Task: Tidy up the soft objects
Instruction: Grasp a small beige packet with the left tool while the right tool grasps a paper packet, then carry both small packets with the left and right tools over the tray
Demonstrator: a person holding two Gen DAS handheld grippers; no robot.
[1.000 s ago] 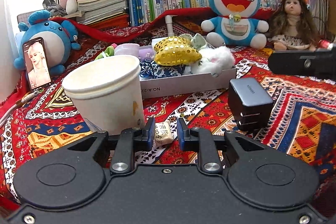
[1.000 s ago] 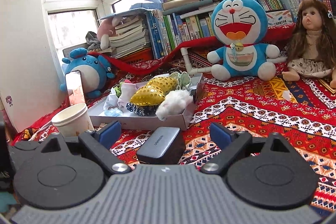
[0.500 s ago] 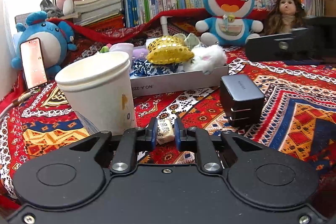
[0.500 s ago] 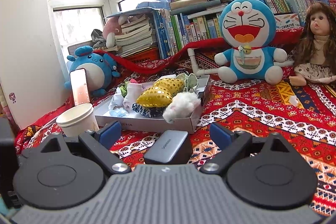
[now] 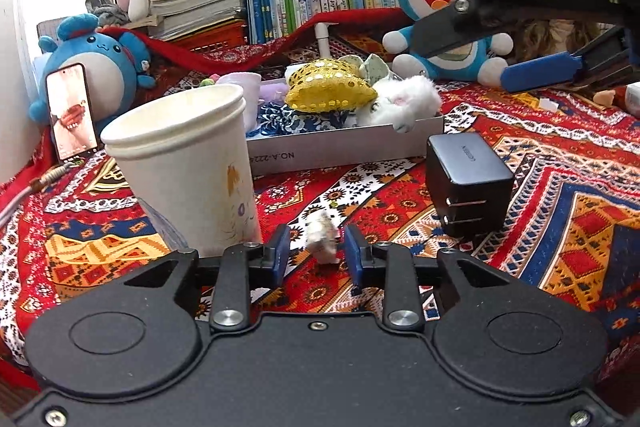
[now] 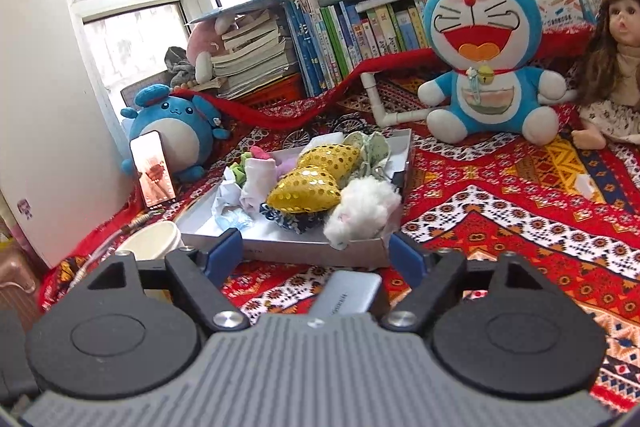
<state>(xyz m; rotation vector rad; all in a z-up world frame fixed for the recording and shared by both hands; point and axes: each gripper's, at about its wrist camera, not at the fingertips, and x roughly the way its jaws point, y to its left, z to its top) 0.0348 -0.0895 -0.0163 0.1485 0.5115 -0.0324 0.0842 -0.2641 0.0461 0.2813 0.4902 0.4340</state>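
White paper cup (image 5: 188, 163) at left, then left gripper (image 5: 316, 251) with blue pads parted around small pale wrapped soft object (image 5: 323, 235) on red patterned cloth (image 5: 560, 195), dark grey charger cube (image 5: 466, 179) beside, grey tray (image 6: 288, 247) of soft items behind, right gripper (image 6: 316, 255) spread wide, holding nothing.
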